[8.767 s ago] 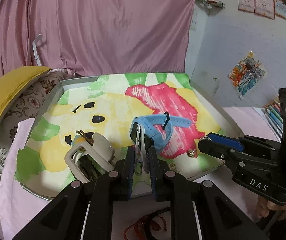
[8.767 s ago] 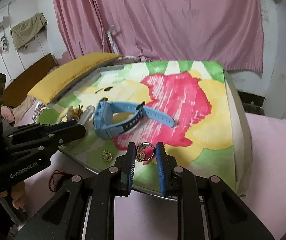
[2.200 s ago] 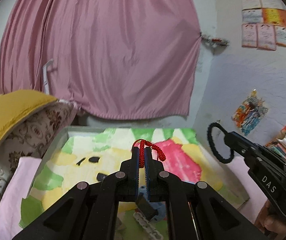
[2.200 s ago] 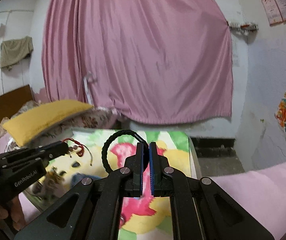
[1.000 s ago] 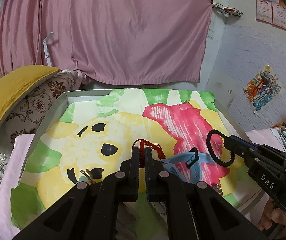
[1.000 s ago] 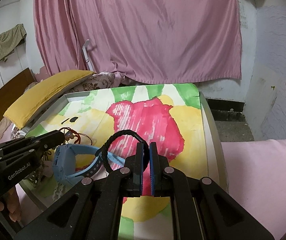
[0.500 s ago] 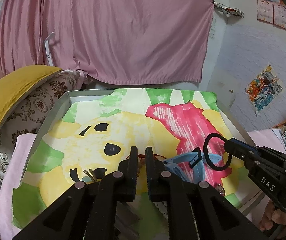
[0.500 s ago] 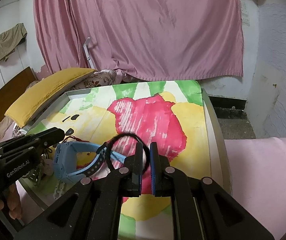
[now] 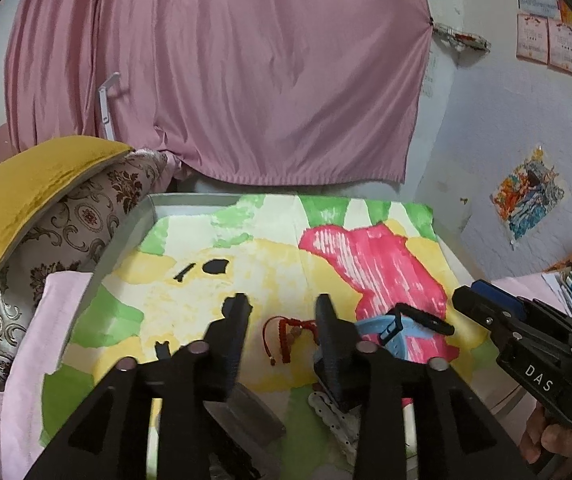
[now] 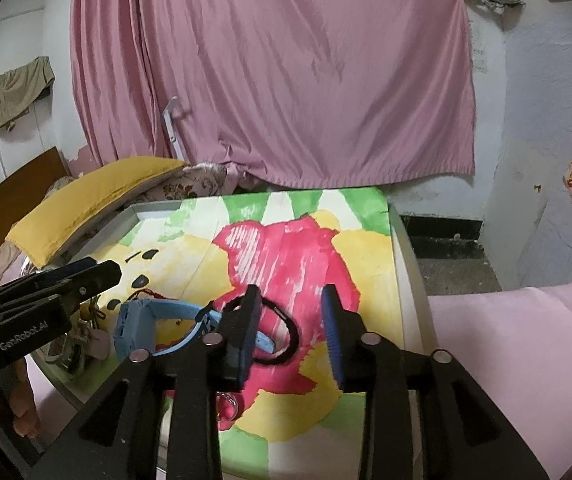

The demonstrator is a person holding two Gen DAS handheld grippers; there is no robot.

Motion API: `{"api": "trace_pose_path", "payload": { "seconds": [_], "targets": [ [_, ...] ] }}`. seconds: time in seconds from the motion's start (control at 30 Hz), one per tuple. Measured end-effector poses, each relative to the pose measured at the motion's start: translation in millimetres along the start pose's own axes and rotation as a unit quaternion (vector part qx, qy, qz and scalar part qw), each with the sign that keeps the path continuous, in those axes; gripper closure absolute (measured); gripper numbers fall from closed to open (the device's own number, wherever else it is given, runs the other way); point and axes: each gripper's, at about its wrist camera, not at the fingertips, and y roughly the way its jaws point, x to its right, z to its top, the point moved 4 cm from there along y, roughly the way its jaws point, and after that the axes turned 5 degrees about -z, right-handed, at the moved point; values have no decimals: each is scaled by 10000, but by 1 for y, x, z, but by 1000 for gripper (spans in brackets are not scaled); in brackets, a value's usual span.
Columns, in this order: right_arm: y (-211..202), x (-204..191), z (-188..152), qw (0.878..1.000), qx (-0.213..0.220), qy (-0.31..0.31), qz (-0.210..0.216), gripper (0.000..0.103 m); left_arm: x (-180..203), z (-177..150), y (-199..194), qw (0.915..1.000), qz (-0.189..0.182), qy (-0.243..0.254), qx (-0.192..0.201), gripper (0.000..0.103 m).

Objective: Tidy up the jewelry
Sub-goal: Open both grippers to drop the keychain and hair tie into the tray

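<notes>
A tray [image 9: 126, 228] lined with a painted yellow, pink and green sheet holds the jewelry. My left gripper [image 9: 282, 306] is open above a red cord bracelet [image 9: 286, 330] that lies on the sheet between its fingers. My right gripper [image 10: 292, 296] is open above a black braided bracelet [image 10: 290, 334] lying on the pink patch. A blue watch [image 10: 154, 316] lies between the two bracelets; it shows in the left wrist view [image 9: 398, 334] too. A small ring [image 10: 228, 402] lies near the tray's front edge. The right gripper also shows in the left wrist view [image 9: 466, 300].
A yellow cushion [image 9: 26, 184] on a patterned pillow [image 9: 86, 224] lies left of the tray. A pink curtain [image 9: 222, 72] hangs behind. A pale beaded piece [image 9: 332, 416] and other items lie at the tray's front. Pink cloth [image 10: 526, 328] covers the surface to the right.
Both grippers have opened wide. The red cord bracelet has dropped from the left gripper onto the sheet, and the black bracelet from the right gripper onto the pink patch.
</notes>
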Motion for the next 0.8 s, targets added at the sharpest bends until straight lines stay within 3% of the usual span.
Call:
{"api": "trace_pose_path", "payload": {
  "seconds": [0.27,0.43,0.6,0.8],
  "targets": [
    [-16,3,3,9991,406,20,-142,54,-6,4,-15,9991,163,-68,378,38],
    [-23,4,5,9979,602,-9,-224,35,-13,2,-23,9976,328,-144,586,8],
    [-29,6,5,9970,732,15,-264,23,-18,1,-29,9960,504,-132,727,1],
    [-30,6,5,9965,792,17,-271,16,-20,0,-32,9953,565,-133,775,1]
  ]
}}
